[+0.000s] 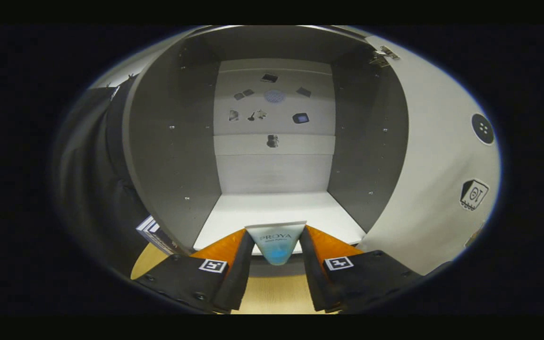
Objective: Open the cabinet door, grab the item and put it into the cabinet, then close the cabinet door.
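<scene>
Gripper view: our claw (276,245) is clamped on the tube (276,242), both fingers pressing its sides. Just ahead lies the cabinet (276,212) shelf; its door (437,189) swings open beyond our right finger. We judge opening and grabbing done; placing and closing remain.

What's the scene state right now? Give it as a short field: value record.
gripper: gripper shut on the translucent squeeze tube with a blue lower end, both fingers pressing its sides
tube position: between the fingers, at the cabinet's front edge
cabinet: grey-walled cabinet with a white floor, open
door: white cabinet door swung open on the right
back panel: small dark stickers
task stage: door open, item grasped, not yet placed inside
</scene>
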The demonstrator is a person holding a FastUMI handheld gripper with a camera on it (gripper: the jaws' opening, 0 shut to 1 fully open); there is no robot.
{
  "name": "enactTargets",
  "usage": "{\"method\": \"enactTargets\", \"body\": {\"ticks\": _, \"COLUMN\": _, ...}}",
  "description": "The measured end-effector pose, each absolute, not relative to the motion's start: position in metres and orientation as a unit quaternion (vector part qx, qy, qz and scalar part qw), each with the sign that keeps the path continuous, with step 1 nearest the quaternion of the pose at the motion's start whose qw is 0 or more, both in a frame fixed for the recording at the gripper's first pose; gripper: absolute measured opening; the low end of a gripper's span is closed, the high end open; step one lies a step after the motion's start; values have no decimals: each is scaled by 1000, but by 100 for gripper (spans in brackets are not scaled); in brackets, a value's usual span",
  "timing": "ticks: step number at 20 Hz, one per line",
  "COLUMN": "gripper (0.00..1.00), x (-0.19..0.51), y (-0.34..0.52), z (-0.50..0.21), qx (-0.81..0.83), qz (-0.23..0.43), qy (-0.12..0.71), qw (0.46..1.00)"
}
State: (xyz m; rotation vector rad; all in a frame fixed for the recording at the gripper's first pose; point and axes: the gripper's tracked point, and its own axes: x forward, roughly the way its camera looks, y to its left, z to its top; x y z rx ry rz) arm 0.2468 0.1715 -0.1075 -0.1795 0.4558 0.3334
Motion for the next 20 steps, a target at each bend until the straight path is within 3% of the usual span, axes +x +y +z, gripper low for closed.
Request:
{"method": "enactTargets", "body": {"ticks": 8, "gripper": 62, "x": 297, "y": 173, "z": -143, "qx": -94, "qz": 148, "qy": 277, "qw": 945}}
{"method": "enactTargets", "body": {"ticks": 14, "gripper": 64, "x": 306, "y": 167, "z": -143, "qx": -88, "qz": 141, "qy": 273, "qw": 948}}
{"method": "enactTargets", "body": {"ticks": 18, "gripper": 87, "x": 293, "y": 165, "z": -125, "qx": -83, "qz": 140, "qy": 246, "qw": 955}}
{"method": "enactTargets", "body": {"ticks": 20, "gripper": 94, "x": 275, "y": 165, "z": -113, "qx": -80, "qz": 145, "qy": 226, "qw": 960}}
